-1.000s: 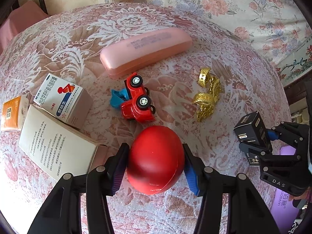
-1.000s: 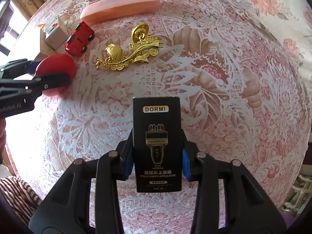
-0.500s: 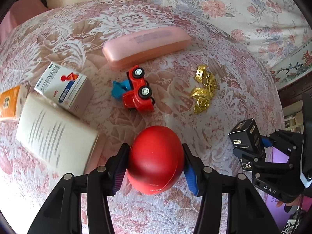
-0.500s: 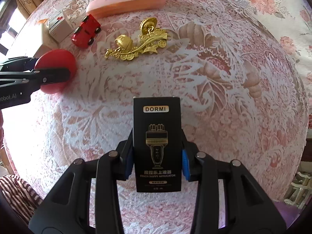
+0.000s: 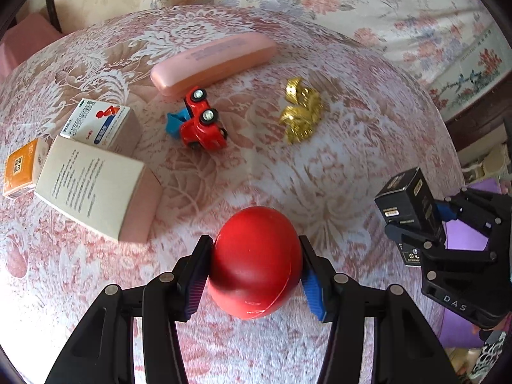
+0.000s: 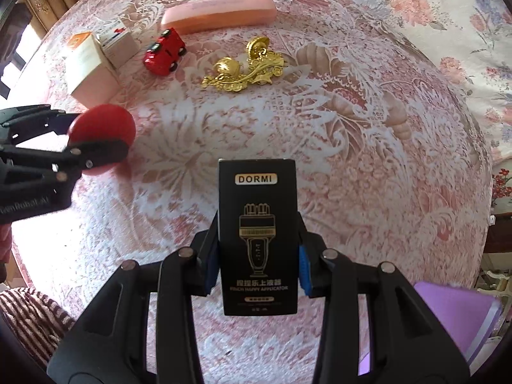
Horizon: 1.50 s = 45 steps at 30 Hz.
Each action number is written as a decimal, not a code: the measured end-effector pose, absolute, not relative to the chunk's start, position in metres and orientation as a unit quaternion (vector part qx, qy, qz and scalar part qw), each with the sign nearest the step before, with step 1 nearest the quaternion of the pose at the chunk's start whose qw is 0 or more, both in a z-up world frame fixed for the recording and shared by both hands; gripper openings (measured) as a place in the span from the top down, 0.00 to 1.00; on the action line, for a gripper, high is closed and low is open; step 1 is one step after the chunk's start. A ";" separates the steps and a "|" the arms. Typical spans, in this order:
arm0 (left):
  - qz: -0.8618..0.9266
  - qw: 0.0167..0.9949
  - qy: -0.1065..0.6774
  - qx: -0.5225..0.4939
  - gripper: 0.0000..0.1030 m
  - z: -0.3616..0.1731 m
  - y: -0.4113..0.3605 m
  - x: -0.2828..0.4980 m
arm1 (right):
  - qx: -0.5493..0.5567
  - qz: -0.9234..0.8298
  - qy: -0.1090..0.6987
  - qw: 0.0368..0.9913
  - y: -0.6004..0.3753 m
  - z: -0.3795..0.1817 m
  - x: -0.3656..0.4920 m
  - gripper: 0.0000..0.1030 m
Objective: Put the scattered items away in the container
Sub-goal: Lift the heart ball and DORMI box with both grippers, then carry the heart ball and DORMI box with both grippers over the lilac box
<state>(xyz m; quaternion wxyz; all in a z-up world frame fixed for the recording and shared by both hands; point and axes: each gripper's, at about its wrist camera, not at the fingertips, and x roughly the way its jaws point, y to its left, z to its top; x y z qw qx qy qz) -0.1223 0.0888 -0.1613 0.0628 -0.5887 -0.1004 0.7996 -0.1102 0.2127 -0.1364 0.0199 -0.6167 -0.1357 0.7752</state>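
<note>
Round lace-covered surface (image 6: 368, 134): left gripper (image 5: 256, 275) jaws clamped on red ball (image 5: 256, 262), held above cloth. Right gripper (image 6: 257, 256) jaws gripping black box (image 6: 257, 236), upright. Toy truck (image 5: 200, 123), gold ornament (image 6: 246, 68), pink case (image 5: 214, 62) lying beyond.

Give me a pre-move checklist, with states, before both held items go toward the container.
1. Left gripper shut on the round red ball: ok.
2. Right gripper shut on the black DORMI carton: ok.
3. Carton upright between the pads: ok.
4. Grippers apart from each other: ok.
5. Container located: cannot tell; only a purple object shows at the table's edge.
6. Red toy truck and gold ornament still left on the table: not ok.
</note>
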 end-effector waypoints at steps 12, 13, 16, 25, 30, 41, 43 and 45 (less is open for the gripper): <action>0.801 0.084 -0.062 -0.590 0.49 -0.155 0.091 -0.085 | -0.605 0.787 -0.117 0.038 0.212 -0.130 -0.097 0.59; 0.800 0.086 -0.059 -0.591 0.49 -0.155 0.091 -0.083 | -0.603 0.788 -0.114 0.039 0.211 -0.129 -0.094 0.59; 0.799 0.094 -0.049 -0.591 0.49 -0.154 0.093 -0.078 | -0.602 0.790 -0.111 0.044 0.205 -0.126 -0.085 0.59; 0.799 0.121 -0.016 -0.589 0.49 -0.147 0.108 -0.065 | -0.598 0.794 -0.102 0.049 0.197 -0.120 -0.065 0.59; 0.798 0.137 0.003 -0.587 0.49 -0.144 0.119 -0.056 | -0.594 0.797 -0.091 0.056 0.199 -0.115 -0.050 0.59; 0.797 0.164 0.041 -0.579 0.49 -0.132 0.150 -0.043 | -0.590 0.802 -0.060 0.065 0.209 -0.102 -0.001 0.59; 0.799 0.170 0.049 -0.574 0.49 -0.129 0.157 -0.039 | -0.587 0.806 -0.048 0.066 0.212 -0.097 0.008 0.59; 0.802 0.178 0.059 -0.567 0.49 -0.124 0.166 -0.034 | -0.583 0.809 -0.043 0.066 0.215 -0.091 0.017 0.59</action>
